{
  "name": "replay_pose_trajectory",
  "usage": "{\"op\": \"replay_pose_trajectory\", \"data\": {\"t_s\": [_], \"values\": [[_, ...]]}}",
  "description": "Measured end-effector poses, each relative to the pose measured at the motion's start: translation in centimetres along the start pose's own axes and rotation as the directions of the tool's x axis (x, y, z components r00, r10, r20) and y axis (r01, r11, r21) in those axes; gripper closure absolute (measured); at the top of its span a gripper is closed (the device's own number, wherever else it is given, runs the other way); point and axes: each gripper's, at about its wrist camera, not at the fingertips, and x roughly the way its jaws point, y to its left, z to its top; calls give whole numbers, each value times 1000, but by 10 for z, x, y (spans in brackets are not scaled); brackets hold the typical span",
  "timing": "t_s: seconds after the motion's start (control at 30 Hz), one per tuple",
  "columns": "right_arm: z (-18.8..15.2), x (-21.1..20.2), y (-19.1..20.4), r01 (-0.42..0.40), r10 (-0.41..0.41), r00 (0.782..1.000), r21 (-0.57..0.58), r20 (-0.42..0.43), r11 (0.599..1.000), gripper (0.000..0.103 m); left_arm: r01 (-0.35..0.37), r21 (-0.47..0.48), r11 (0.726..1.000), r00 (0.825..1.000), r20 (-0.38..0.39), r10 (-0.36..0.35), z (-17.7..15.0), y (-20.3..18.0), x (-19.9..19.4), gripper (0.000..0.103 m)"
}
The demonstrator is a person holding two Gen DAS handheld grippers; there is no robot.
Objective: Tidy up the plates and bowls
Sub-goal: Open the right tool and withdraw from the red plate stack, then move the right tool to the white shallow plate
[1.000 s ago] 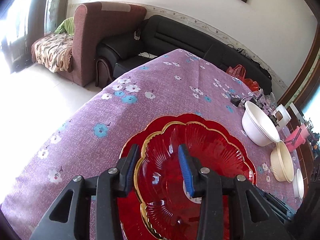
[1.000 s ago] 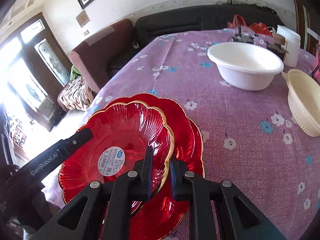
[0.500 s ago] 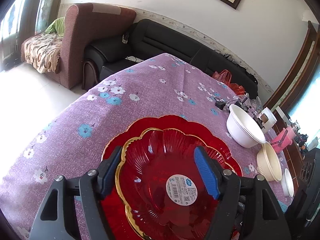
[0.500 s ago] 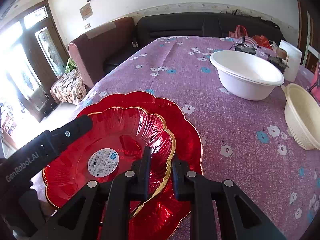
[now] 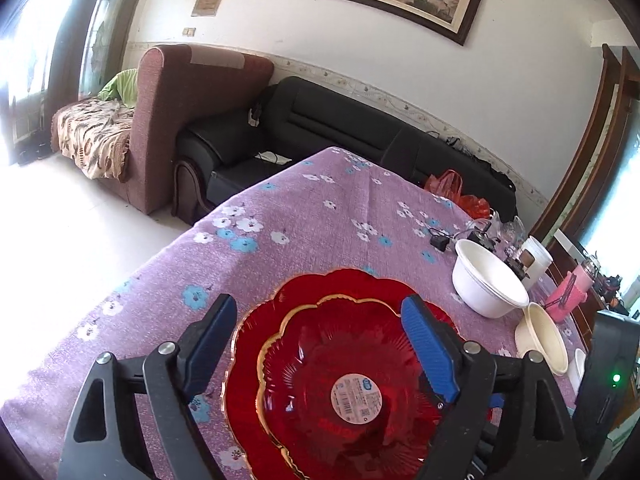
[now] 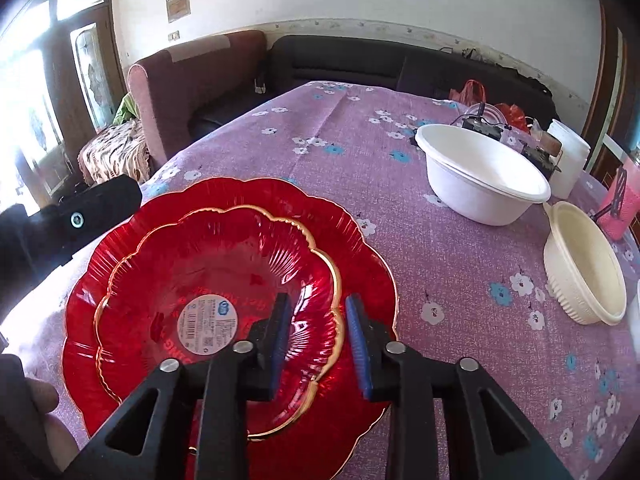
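A small red gold-rimmed plate (image 6: 216, 288) with a round label lies nested on a larger red scalloped plate (image 6: 360, 264) on the purple flowered tablecloth; both also show in the left wrist view, small plate (image 5: 348, 364) on large plate (image 5: 248, 364). My left gripper (image 5: 320, 336) is wide open above them, holding nothing. My right gripper (image 6: 318, 320) is open over the small plate's right rim, jaws apart on either side of it. A white bowl (image 6: 480, 176) and a cream bowl (image 6: 580, 264) stand to the right.
Behind the bowls are a white container (image 6: 568, 160), a pink object (image 6: 622, 204) and cables with small gadgets (image 6: 480, 124). The table's left edge (image 5: 132, 276) drops to the floor. A sofa (image 5: 360, 128) and an armchair (image 5: 180, 100) stand beyond.
Both grippers have opened and let go of the small plate, which now rests on the large plate. The left gripper has pulled back and up.
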Motion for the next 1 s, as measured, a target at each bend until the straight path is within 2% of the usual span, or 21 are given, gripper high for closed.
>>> {"op": "replay_pose_trajectory", "data": {"t_s": [0.23, 0.3, 0.4, 0.47, 0.53, 0.6, 0.63, 0.67, 0.8, 0.9, 1.0], "values": [[5, -30, -13, -13, 9, 997, 47, 80, 999, 49, -36, -16, 999, 999, 15, 37, 1, 8, -2, 19], [4, -43, -21, -1, -5, 994, 55, 112, 999, 42, -49, -10, 999, 999, 22, 49, 2, 8, -4, 18], [-1, -71, -35, 25, -36, 983, 62, 180, 998, 41, -69, 1, 998, 997, 30, 69, 1, 6, -4, 18], [-10, -97, -48, 65, -80, 966, 69, 246, 995, 41, -85, 3, 996, 995, 43, 85, 2, 7, -7, 18], [-23, -124, -65, 135, -158, 934, 92, 321, 987, 31, -115, 4, 993, 992, 61, 114, 2, 7, -10, 17], [-38, -149, -87, 195, -232, 895, 133, 382, 972, 8, -126, 1, 992, 989, 74, 125, 3, 9, -12, 15], [-45, -157, -99, 211, -256, 883, 153, 394, 965, 6, -133, -2, 991, 988, 81, 132, 3, 9, -14, 14], [-52, -165, -113, 225, -279, 876, 176, 394, 958, 5, -136, -3, 991, 987, 85, 136, 3, 10, -15, 13], [-77, -181, -178, 246, -325, 899, 273, 295, 930, 5, -149, 0, 989, 986, 82, 148, 0, 10, -17, 13], [-103, -198, -233, 278, -389, 889, 390, 241, 878, 5, -180, 24, 983, 979, 99, 176, -1, 2, -25, 13], [-126, -218, -275, 277, -418, 883, 481, 214, 832, 5, -189, 67, 980, 972, 154, 177, -8, -16, -53, 13]]}}
